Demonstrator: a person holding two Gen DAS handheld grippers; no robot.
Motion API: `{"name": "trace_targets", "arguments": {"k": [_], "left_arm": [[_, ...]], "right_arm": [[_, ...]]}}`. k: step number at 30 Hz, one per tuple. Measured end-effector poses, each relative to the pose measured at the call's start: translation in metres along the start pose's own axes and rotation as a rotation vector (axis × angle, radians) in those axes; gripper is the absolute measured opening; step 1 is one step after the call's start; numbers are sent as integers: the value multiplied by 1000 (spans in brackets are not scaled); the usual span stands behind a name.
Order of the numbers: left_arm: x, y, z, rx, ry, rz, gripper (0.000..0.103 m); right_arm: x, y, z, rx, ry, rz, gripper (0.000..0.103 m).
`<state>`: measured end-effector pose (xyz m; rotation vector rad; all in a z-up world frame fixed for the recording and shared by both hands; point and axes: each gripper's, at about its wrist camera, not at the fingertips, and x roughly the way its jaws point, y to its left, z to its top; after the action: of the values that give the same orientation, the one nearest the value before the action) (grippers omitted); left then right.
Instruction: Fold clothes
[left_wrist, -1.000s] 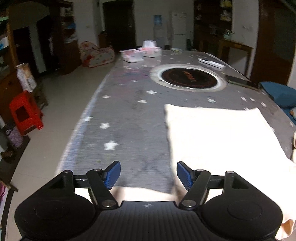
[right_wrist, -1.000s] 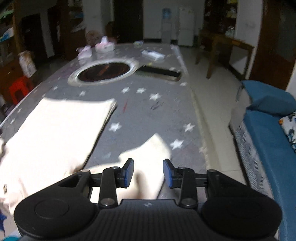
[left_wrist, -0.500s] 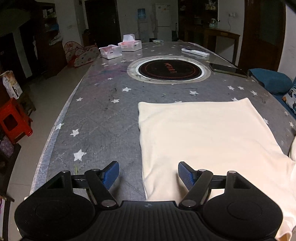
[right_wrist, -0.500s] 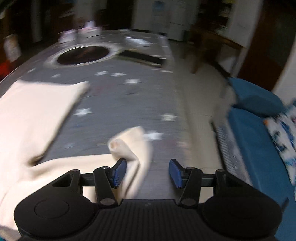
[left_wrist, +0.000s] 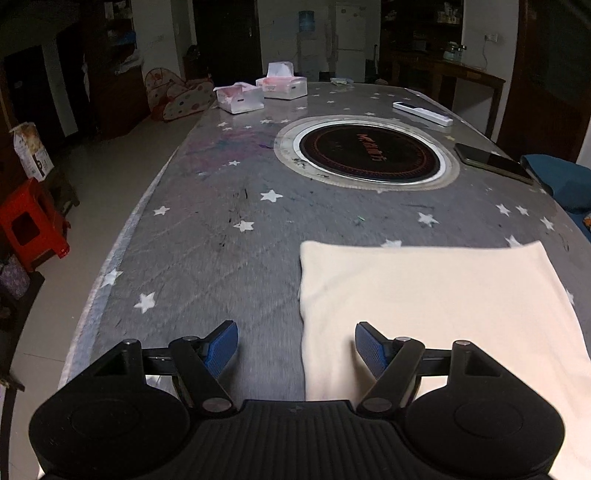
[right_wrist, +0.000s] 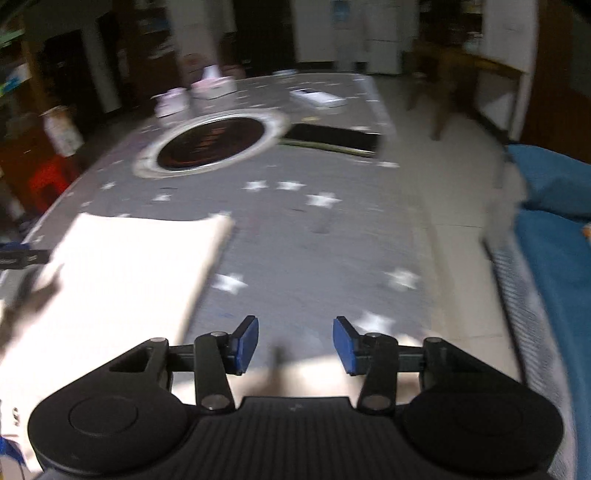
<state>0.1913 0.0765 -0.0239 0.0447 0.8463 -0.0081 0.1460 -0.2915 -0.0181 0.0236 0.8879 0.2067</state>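
On the left, the left gripper (left_wrist: 296, 345) hangs over the near left side of the cream garment (left_wrist: 424, 295), with its two blue pads wide apart and nothing between them. The left edge of the cloth runs right between the pads, so one pad is above bare grey star tablecloth (left_wrist: 207, 258) and the other is above the cloth. The garment lies flat on the near end of the table, with its far edge straight and neat, well short of the round hot plate (left_wrist: 369, 153) set in the table. On the right, the right gripper (right_wrist: 295, 345) is also wide open and empty, over the tablecloth just past the garment's right edge (right_wrist: 207, 273). This picture is blurry, so the hand seems to be moving. A pale bit of cloth (right_wrist: 258, 382) shows under the right gripper, most likely a sleeve that sticks out, but I cannot tell for sure. To fold well, I think each gripper should go low, pinch only one layer at its own side edge, and both should lift together and evenly. Pull gently, so the flat part does not slide or bunch up. Keep away from the phone (left_wrist: 493, 162) and the tissue boxes (left_wrist: 262, 92) far up the table.
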Motion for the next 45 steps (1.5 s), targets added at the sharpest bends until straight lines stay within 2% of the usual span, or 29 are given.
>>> {"name": "trace_targets", "arguments": {"k": [7, 9, 11, 13, 14, 16, 19, 20, 25, 30, 36, 40, 43, 45], "left_arm": [[28, 3, 15, -6, 27, 1, 72], [35, 4, 18, -4, 34, 2, 69], [40, 5, 21, -4, 37, -3, 61], [44, 5, 24, -6, 33, -22, 57], [46, 5, 25, -6, 30, -29, 49], [49, 6, 29, -8, 26, -48, 35], [54, 4, 36, -2, 21, -60, 12], [56, 3, 38, 6, 15, -54, 11], [66, -1, 46, 27, -3, -13, 10], [66, -4, 48, 37, -5, 9, 11], [61, -8, 47, 48, -15, 29, 15], [53, -12, 45, 59, -32, 43, 21], [45, -13, 43, 57, -44, 49, 34], [38, -14, 42, 59, -54, 55, 36]], "right_arm": [[53, 24, 41, -15, 32, 112, 36], [69, 28, 52, -13, 39, 121, 35], [81, 31, 59, -14, 46, 120, 32], [95, 33, 64, -19, 62, 121, 27], [101, 34, 66, -24, 71, 118, 24], [108, 37, 68, -40, 75, 101, 12], [112, 43, 75, -71, 63, 81, 5], [113, 44, 77, -80, 57, 76, 5], [119, 54, 91, -141, 6, 28, 4], [129, 58, 97, -171, 35, 33, 8], [112, 65, 88, -204, 22, 55, 15], [97, 76, 79, -243, 21, 90, 24], [87, 84, 73, -273, 21, 116, 29], [79, 89, 68, -292, 21, 133, 34]]}}
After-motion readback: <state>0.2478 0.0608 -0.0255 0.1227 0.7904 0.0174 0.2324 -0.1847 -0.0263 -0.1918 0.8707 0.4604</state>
